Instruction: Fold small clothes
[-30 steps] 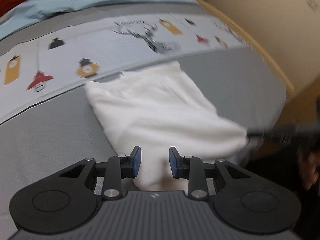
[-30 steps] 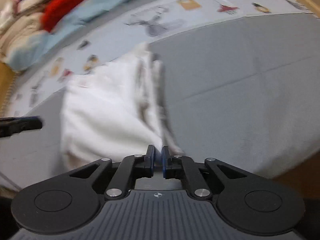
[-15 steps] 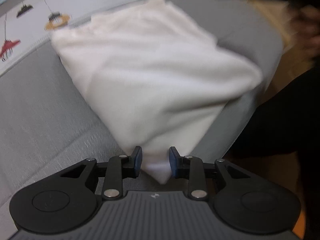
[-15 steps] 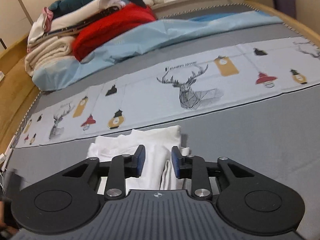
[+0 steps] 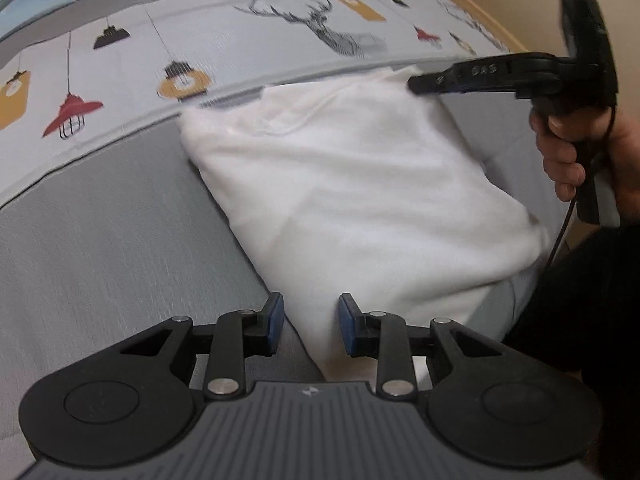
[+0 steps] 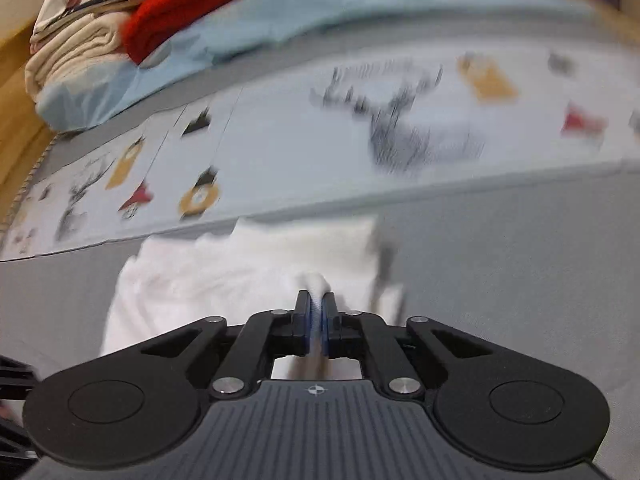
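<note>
On the grey bed (image 5: 100,216) lies the white shirt (image 5: 360,184), half folded. Right claw (image 6: 317,312) is pinching its far edge; left claw (image 5: 311,322) sits spread around the near corner, not squeezing yet. Probably best to clamp that corner too, then lift both evenly so the fold lands straight.
</note>
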Action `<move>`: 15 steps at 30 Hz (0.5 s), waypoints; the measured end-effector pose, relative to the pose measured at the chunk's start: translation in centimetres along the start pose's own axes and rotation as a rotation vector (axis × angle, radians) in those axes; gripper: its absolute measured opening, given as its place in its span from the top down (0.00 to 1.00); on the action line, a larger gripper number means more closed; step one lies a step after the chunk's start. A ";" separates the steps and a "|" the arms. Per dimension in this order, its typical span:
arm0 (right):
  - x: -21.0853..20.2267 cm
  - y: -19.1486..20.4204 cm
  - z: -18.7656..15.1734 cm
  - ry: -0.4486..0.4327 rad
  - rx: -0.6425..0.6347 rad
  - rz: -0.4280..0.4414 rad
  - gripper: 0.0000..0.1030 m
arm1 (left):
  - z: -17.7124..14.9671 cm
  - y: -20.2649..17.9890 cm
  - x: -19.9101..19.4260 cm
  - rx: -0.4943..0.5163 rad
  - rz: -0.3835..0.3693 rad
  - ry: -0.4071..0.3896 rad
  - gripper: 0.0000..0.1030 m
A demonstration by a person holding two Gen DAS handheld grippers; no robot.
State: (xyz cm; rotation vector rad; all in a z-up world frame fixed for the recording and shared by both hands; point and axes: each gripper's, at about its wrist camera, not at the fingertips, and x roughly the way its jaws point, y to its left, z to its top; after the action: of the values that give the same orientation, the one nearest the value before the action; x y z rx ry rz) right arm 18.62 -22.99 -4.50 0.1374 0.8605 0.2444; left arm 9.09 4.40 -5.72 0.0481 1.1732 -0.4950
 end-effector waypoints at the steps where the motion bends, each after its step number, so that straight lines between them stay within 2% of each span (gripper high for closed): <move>1: -0.4 -0.3 0.2 -0.033 0.009 -0.015 0.96 | 0.3 0.0 0.1 -0.006 -0.001 -0.010 0.68; 2: -0.5 -0.4 0.3 -0.049 0.001 -0.046 0.96 | 0.5 0.0 0.1 -0.010 -0.005 -0.020 0.68; 4: 0.0 -0.6 0.1 -0.018 -0.030 -0.105 0.96 | 0.8 -0.2 -0.2 -0.014 -0.006 -0.040 0.68; 6: 0.1 -0.6 0.0 -0.005 -0.039 -0.125 0.94 | 1.0 -0.3 -0.3 -0.020 -0.003 -0.048 0.68; 9: -1.8 0.2 0.0 -0.099 -0.107 -0.151 0.92 | 1.3 -0.5 -0.1 -0.016 -0.001 -0.053 0.68; 12: -4.2 0.4 -0.3 -0.177 -0.124 -0.023 0.92 | 1.3 -1.1 -0.2 0.002 0.002 -0.056 0.68; 13: -4.6 0.5 -0.5 -0.163 -0.133 0.046 0.92 | 1.3 -1.3 -0.2 0.007 0.003 -0.057 0.68; 15: -4.2 0.5 -1.1 -0.067 -0.147 0.159 0.92 | 1.3 -1.5 -0.1 0.010 0.003 -0.059 0.68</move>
State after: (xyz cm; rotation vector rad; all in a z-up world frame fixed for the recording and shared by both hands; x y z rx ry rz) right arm 15.10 -23.60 -2.04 0.0764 0.7627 0.4483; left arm 9.65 2.70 -4.79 0.0438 1.1130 -0.4971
